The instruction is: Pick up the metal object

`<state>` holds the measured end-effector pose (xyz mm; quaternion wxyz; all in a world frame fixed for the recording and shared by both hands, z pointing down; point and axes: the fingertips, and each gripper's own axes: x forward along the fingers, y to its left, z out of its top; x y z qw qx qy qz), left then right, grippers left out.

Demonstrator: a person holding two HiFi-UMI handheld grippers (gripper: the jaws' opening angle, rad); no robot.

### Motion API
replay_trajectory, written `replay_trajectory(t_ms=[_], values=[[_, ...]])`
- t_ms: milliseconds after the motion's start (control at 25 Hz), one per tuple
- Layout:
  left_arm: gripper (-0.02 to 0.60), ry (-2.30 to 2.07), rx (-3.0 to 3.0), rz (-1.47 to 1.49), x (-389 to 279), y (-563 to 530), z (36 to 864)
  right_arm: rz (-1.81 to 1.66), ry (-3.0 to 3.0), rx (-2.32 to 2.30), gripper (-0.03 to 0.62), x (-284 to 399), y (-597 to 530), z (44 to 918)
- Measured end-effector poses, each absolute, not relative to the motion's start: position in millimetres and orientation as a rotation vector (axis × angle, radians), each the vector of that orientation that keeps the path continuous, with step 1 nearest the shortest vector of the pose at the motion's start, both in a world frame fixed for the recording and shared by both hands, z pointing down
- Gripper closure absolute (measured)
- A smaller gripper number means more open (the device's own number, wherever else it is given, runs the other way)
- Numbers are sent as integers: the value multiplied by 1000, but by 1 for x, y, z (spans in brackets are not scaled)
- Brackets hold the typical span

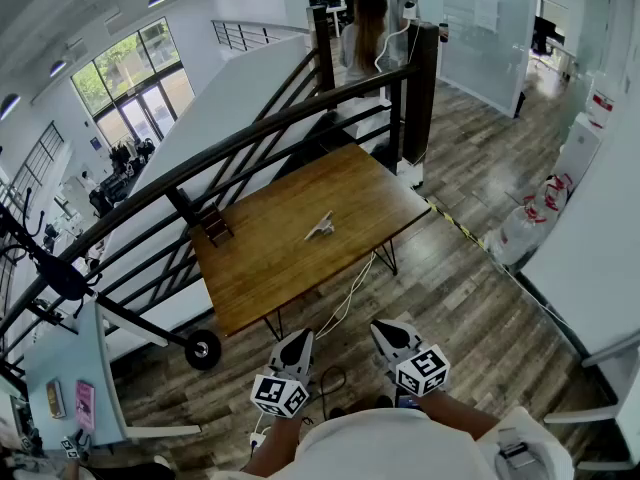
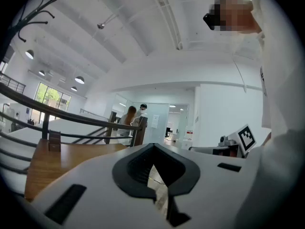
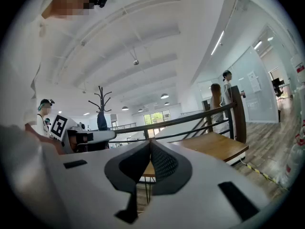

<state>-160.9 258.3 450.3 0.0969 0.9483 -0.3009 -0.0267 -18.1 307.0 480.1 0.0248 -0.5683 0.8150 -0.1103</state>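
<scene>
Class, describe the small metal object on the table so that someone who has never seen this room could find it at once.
Find the wooden table beside the dark railing. Near its middle lies the metal object. It is pale and thin, unlike the brown block by the railing.

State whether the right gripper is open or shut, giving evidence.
Shut: the right gripper shows its tips touching, with nothing held between them.

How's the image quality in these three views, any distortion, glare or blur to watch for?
Head view: heavy fisheye bows the railing; the metal object on the wooden table is sharp but tiny. Left gripper view: black vignetted corners, evenly lit, no glare. Right gripper view: same vignette, ceiling strip light blown white.
</scene>
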Motion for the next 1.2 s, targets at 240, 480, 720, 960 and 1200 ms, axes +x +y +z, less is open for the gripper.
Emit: replay_trajectory(t_ms=[240,480,720,960,1200], values=[[571,-1031,2707,-57,-197,238,471,-343,2432,-1922,569,0,305,489],[571,-1023,2707,-26,-204,238,482,-340,2349,-1985,569,8,306,488],[571,-968,2766,3,-195,242,482,-300,2337,-1980,569,18,306,482],[571,-912,2757,8,-175,249,487,-316,2340,-1939,568,25,316,483],[571,-896,2762,12,-154,249,486,-320,2347,-1880,568,43,323,482]])
